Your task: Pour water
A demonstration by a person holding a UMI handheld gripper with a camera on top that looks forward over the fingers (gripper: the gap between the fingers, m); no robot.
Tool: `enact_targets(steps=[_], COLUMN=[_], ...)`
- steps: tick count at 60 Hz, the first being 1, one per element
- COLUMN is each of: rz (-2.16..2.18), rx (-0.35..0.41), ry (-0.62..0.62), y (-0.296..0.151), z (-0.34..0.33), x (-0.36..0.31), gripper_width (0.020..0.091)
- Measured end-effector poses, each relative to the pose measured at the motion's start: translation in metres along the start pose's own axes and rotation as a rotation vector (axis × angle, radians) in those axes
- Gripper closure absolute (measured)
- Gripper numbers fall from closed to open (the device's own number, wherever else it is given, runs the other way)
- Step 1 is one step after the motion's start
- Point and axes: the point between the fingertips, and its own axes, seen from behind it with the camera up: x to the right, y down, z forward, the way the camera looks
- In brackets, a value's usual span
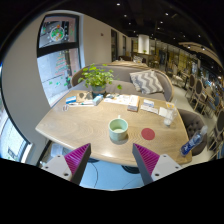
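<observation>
fingers (112, 160) open, green cup (118, 127) just ahead, on table (80, 125)

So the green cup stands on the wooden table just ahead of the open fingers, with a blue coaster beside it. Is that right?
One thing is off: the coaster beside the green cup is red, not blue, as the gripper view shows. The rest holds: the cup stands on the wooden table just ahead of the gripper, whose fingers are open and hold nothing.
</observation>
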Motion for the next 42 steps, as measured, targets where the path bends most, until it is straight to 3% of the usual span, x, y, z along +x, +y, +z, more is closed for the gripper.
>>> enact_targets(steps=[26,42], rz=[0.066,0.160], rx=[0.007,0.071], ry=[0.208,0.258], y=[0.111,0.119], z=[0.001,0.051], x=[0.293,0.419], gripper_width=[0.0248,0.0250])
